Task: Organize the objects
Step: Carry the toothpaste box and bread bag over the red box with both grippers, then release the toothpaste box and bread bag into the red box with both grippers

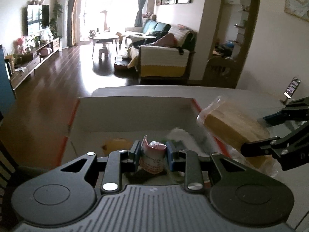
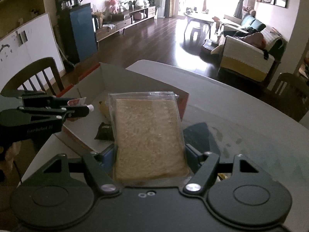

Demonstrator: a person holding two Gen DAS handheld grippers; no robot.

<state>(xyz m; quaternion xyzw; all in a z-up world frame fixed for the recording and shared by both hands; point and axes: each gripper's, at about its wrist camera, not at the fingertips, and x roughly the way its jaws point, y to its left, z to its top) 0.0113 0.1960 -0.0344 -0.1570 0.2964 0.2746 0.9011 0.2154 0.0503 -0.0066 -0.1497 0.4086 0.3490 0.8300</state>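
On the left, our left gripper (image 1: pixel 152 154) pinches a small red-and-white tube (image 1: pixel 153 159) between its fingers, held over the open cardboard box (image 1: pixel 135 114) on the grey table (image 2: pixel 241 116). In the box lie a yellow item (image 2: pixel 104 109) and a dark packet (image 2: pixel 105 131). To the right, our right gripper (image 2: pixel 149 159) clamps a bagged slice of bread (image 2: pixel 148 135) above the box's near corner.

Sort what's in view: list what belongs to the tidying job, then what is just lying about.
Part of the job:
left gripper shut on a red-and-white tube
right gripper shut on bagged bread
open cardboard box
yellow item and dark packet in the box

Lying about:
phone on a stand
wooden chair
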